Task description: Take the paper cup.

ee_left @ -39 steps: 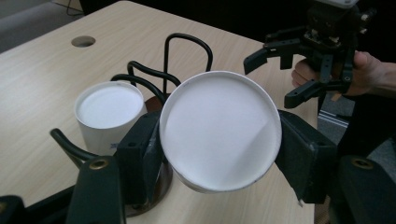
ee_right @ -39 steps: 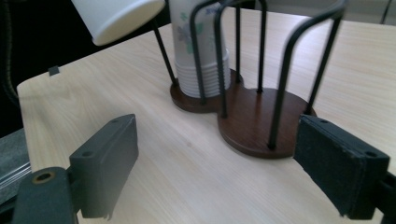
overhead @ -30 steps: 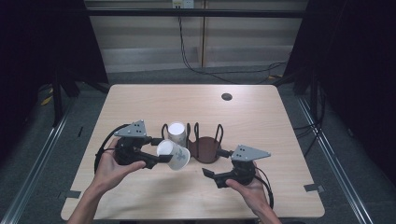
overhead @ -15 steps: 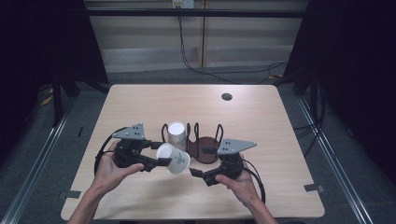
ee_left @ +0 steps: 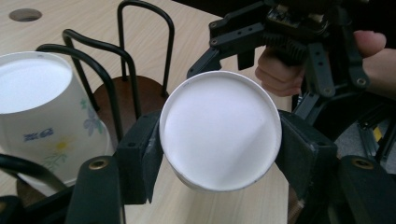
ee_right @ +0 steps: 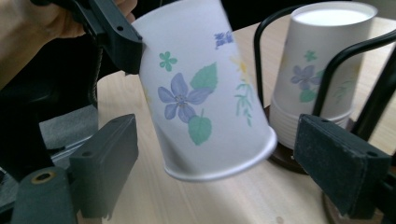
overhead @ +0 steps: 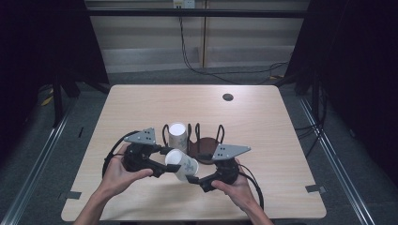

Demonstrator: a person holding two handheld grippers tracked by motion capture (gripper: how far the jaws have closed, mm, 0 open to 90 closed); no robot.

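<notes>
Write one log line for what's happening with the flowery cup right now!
left gripper: shut on flowered paper cup, held tilted | right gripper: open, jaws either side of cup rim, just opened wider | cup stack: upside down in wire holder | table

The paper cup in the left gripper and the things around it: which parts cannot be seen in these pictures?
- Held paper cup: left gripper view shows its flat base; the mouth faces away.
- Left gripper: high view, the cup covers the pads.
- Cup stack in the wire holder: right gripper view, the count of nested rims is too small to tell.
- Right gripper: the frame's bottom edge cuts its jaws.
</notes>
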